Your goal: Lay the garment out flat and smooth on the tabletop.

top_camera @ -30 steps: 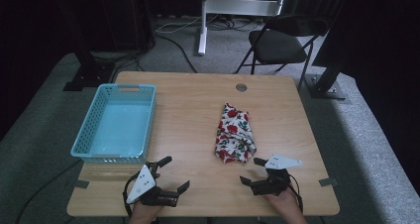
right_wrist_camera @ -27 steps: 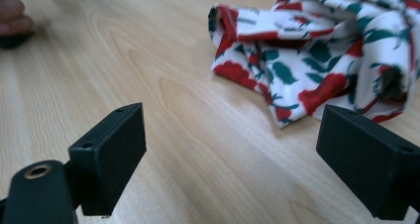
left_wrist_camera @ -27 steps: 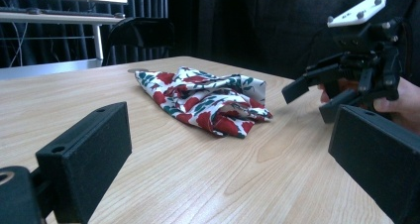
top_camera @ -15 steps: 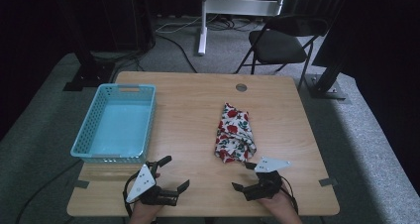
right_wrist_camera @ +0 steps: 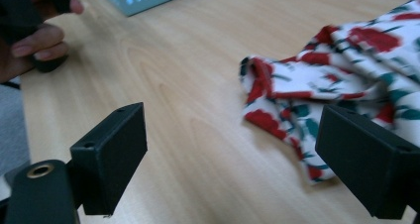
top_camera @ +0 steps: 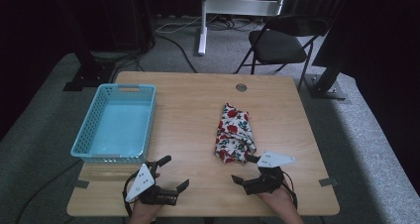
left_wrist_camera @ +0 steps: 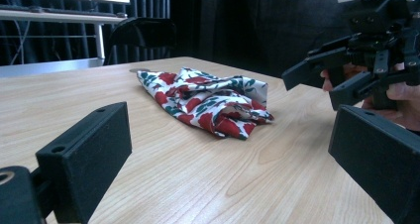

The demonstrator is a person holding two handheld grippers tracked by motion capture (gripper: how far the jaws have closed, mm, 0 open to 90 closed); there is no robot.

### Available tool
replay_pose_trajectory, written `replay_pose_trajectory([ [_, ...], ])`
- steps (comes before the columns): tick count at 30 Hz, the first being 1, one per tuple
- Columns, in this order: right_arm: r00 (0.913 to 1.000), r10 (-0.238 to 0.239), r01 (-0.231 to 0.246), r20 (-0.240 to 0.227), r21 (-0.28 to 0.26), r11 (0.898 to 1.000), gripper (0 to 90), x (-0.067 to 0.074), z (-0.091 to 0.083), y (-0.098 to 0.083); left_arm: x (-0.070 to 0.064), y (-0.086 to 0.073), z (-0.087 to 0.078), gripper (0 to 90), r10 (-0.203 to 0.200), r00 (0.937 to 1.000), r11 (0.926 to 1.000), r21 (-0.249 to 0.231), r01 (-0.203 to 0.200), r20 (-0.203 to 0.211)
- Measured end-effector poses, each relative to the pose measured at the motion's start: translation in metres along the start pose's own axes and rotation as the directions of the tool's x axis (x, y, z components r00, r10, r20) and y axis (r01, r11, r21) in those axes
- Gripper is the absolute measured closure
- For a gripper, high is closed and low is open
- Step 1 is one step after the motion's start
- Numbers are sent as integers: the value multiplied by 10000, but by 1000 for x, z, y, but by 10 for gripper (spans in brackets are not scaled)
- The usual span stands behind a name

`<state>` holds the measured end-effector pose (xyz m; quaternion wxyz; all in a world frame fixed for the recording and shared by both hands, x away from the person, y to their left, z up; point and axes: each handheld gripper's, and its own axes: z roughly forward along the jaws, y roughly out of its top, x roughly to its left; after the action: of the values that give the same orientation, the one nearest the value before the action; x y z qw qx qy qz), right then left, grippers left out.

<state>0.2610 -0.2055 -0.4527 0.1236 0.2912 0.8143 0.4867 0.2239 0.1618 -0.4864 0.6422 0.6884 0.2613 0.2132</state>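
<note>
where it lies, floral cloth [top_camera: 235,134] runs lengthwise away from person.

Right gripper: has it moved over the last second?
Yes. The right gripper has slid left along the table's near edge, now sitting just below the floral cloth, jaws open.

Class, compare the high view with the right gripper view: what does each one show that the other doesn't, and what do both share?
High view alone: the whole blue basket with nothing in it, standing apart from the cloth, a folding chair behind the table, and both open grippers, left gripper and right gripper, near the table's front edge.

Right gripper view alone: a close look at the cloth's folded, red-edged near corner between the jaws, which stand wide apart.

Shared: the floral cloth lying crumpled on the wooden table.
</note>
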Motion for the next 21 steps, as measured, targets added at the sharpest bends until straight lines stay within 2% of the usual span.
replay_pose_trajectory([
  [9,9975,-123,169,695,-662,9977,122,-10,-13,20,-1,0,0,34,115,9999,9999,41,-115,-46],
  [11,9974,-128,183,705,-776,9968,122,-14,-14,26,-1,0,0,34,96,9999,9999,38,-96,-51],
  [16,9961,-134,208,875,-833,9963,131,-24,-8,40,0,0,0,34,15,10000,10000,11,-15,-21],
  [21,9953,-257,321,929,-683,9971,137,-35,6,56,1,0,0,34,-35,10000,10000,10,35,-8],
])
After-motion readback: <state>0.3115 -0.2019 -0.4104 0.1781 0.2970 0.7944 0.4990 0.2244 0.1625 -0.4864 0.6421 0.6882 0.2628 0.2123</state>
